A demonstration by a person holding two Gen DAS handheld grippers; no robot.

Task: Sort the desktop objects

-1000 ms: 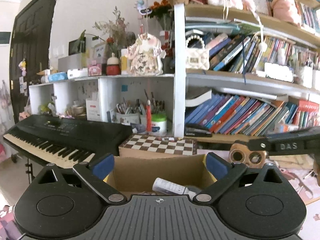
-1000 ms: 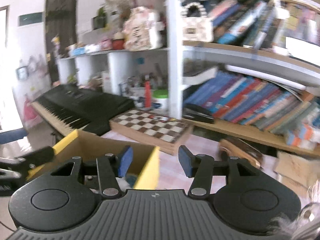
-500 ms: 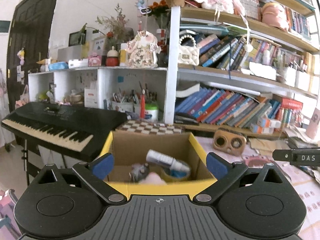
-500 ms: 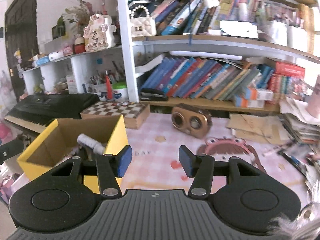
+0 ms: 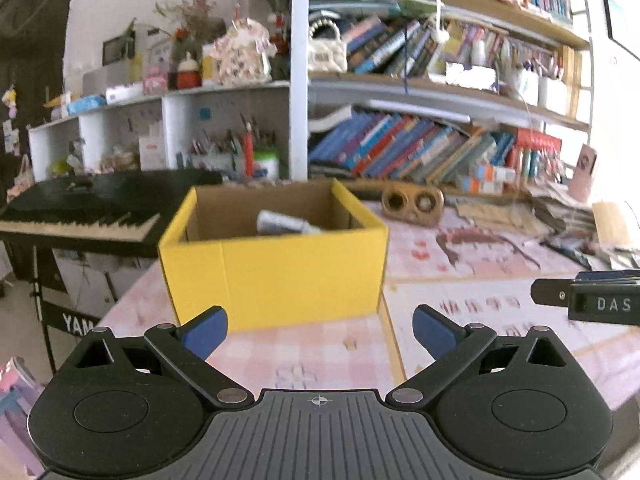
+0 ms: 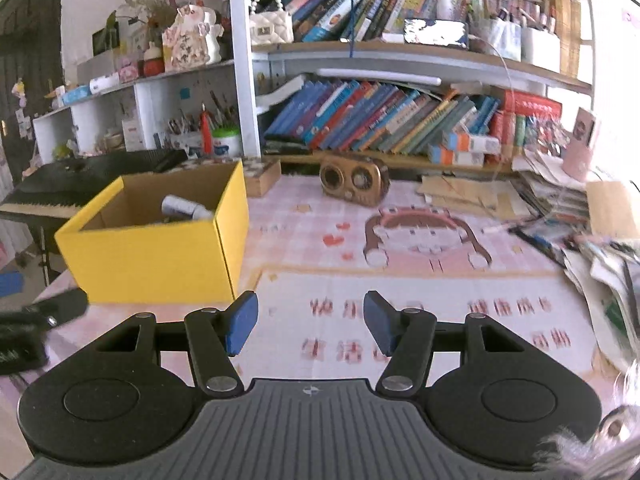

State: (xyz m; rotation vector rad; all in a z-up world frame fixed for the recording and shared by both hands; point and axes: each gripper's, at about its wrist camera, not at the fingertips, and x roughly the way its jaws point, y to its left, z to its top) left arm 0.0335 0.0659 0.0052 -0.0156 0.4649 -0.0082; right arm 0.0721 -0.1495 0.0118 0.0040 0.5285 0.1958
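Observation:
A yellow cardboard box (image 5: 276, 268) stands on the pink patterned desk mat (image 5: 320, 360), open at the top, with a grey-white tube (image 5: 286, 222) lying inside. It also shows in the right wrist view (image 6: 160, 260) with the tube (image 6: 184, 207). My left gripper (image 5: 320, 330) is open and empty, just in front of the box. My right gripper (image 6: 306, 322) is open and empty over the mat, right of the box. Its tip shows in the left wrist view (image 5: 588, 304).
A brown wooden speaker (image 6: 354, 182) sits at the back of the desk below shelves of books (image 6: 380, 120). A chessboard box (image 6: 262, 172) lies behind the yellow box. A black keyboard (image 5: 88, 208) stands at left. Paper stacks (image 6: 600, 248) crowd the right side.
Both grippers have pulled back from above the box toward the near side of the desk. The box now appears farther away and whole. Both stay open and empty.

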